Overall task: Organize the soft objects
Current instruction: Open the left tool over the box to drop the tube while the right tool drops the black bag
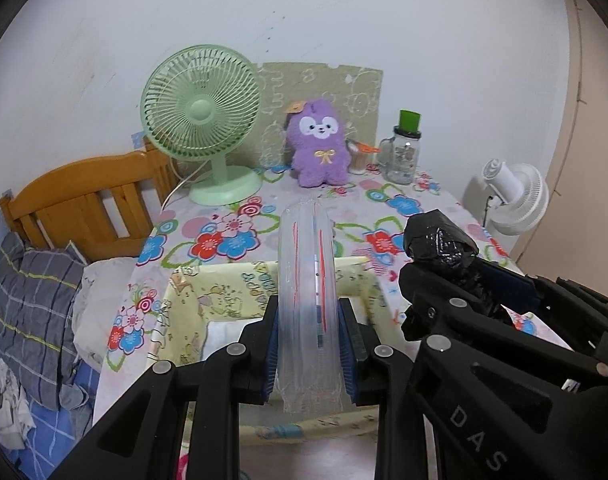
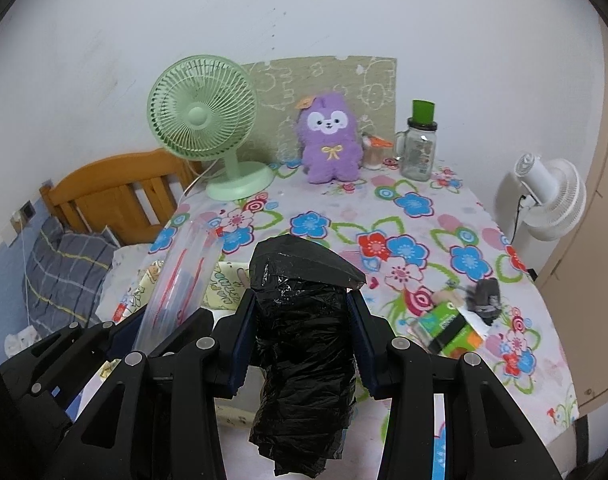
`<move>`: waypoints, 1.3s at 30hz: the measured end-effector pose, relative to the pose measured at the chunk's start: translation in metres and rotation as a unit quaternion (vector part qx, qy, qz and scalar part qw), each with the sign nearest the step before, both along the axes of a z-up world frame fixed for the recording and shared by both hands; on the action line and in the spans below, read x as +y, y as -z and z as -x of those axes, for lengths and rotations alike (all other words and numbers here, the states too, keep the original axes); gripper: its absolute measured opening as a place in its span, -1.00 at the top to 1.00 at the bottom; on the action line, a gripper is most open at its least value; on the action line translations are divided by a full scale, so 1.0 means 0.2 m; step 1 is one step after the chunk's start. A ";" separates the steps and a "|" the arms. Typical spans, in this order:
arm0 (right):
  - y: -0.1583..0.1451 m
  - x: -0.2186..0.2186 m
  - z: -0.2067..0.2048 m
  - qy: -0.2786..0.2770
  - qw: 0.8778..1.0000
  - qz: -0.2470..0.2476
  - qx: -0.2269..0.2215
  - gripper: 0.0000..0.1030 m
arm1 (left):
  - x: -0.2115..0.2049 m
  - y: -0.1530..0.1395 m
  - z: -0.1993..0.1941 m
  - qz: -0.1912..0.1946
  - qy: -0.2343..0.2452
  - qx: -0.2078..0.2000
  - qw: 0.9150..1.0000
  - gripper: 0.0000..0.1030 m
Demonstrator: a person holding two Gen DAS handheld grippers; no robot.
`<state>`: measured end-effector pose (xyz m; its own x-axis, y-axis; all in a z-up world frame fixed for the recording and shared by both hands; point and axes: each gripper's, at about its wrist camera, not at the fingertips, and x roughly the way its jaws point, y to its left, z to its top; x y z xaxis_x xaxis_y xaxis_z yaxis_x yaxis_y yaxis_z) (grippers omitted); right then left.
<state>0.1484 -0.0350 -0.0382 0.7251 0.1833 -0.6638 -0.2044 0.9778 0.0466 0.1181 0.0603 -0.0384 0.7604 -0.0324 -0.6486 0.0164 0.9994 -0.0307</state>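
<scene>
My left gripper (image 1: 308, 322) is shut on a roll of clear plastic bags (image 1: 306, 280) with red lines, held above a yellow fabric box (image 1: 208, 292). The roll also shows in the right wrist view (image 2: 176, 280). My right gripper (image 2: 302, 318) is shut on a roll of black plastic bags (image 2: 304, 320), held above the table's near edge. That black roll shows in the left wrist view (image 1: 440, 244), just right of the clear roll. A purple plush toy (image 1: 319, 146) sits upright at the back of the table, and shows in the right wrist view too (image 2: 331, 142).
A green desk fan (image 1: 202, 120) stands back left. A glass jar with a green lid (image 1: 404, 152) stands back right. A green carton and a dark small object (image 2: 456, 320) lie at right. A white fan (image 2: 552, 196) stands beyond the table. A bed with wooden headboard (image 1: 84, 200) is left.
</scene>
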 end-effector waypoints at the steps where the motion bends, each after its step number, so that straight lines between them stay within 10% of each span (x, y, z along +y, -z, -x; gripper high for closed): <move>1: 0.01 0.01 -0.01 -0.004 1.000 0.000 0.003 0.08 | 0.02 0.01 -0.01 0.002 -0.001 0.003 1.000 0.50; 19: 0.17 0.18 -0.18 -0.043 0.998 -0.015 0.052 0.08 | 0.16 0.15 -0.14 -0.009 -0.026 0.041 0.999 0.46; 29: 0.27 0.26 -0.24 -0.066 0.995 -0.022 0.077 0.08 | 0.22 0.21 -0.15 -0.016 -0.044 0.061 0.997 -0.14; 39: 0.28 0.29 -0.24 -0.078 0.994 -0.003 0.073 -0.20 | 0.23 0.21 -0.12 -0.017 -0.053 0.062 0.997 -0.30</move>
